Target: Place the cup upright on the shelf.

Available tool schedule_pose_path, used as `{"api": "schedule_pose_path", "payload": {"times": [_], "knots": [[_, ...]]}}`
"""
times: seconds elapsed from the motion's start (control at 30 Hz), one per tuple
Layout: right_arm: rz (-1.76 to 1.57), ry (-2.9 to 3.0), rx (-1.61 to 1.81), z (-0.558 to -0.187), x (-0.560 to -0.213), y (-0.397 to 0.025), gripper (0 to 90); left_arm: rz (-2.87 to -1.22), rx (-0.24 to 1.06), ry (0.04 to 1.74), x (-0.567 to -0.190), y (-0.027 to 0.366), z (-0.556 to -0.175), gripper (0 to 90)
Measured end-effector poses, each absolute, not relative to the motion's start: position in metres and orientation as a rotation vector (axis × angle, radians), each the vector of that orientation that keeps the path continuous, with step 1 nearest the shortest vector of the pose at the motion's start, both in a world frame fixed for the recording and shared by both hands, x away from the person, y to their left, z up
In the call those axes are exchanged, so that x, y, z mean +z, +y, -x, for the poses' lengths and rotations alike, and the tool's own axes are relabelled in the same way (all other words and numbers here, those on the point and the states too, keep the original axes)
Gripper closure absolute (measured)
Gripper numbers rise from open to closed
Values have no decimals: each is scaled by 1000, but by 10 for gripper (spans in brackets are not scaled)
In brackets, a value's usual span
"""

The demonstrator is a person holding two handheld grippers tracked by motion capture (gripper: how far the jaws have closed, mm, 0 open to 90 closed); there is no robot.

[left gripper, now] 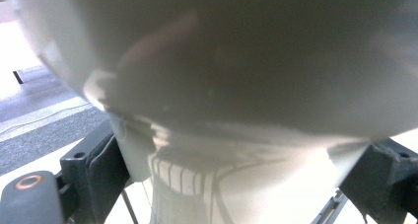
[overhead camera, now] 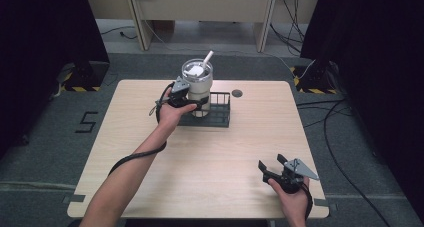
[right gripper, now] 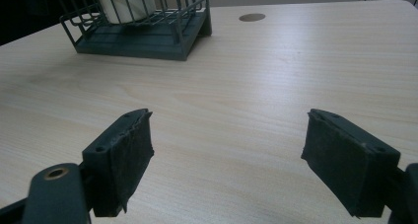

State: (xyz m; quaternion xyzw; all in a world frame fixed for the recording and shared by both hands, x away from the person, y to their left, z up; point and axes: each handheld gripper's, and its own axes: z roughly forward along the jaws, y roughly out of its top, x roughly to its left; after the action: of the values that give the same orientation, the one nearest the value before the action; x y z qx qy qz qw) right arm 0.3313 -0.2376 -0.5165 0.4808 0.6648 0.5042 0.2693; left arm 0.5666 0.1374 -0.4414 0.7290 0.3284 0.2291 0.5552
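A white tumbler (overhead camera: 197, 82) with a lid and a straw (overhead camera: 207, 57) stands upright in the left part of a black wire basket (overhead camera: 221, 115) at the table's far middle. My left gripper (overhead camera: 192, 101) grips it from the left side. In the left gripper view the tumbler (left gripper: 222, 76) looms very close, and both jaws of the left gripper (left gripper: 236, 184) press against its narrower lower body. My right gripper (overhead camera: 270, 161) rests open near the front right corner with nothing between its jaws. From the right gripper (right gripper: 226, 160) the basket (right gripper: 143, 39) and the tumbler's base (right gripper: 125, 4) lie far ahead.
The wooden table (overhead camera: 210, 162) has a round cable hole (overhead camera: 237, 93) just right of the basket, also visible as the hole (right gripper: 252, 17) in the right gripper view. Black curtains stand at both sides, and cables run over the floor at the right.
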Motion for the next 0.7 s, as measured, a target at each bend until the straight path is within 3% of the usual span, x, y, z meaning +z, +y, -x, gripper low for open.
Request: {"api": "schedule_pose_path", "payload": {"times": [0.7], "knots": [[-1297,1791,1360,-331,-517,-238,192,-1702,573,755,-447,141,-560,85]]}}
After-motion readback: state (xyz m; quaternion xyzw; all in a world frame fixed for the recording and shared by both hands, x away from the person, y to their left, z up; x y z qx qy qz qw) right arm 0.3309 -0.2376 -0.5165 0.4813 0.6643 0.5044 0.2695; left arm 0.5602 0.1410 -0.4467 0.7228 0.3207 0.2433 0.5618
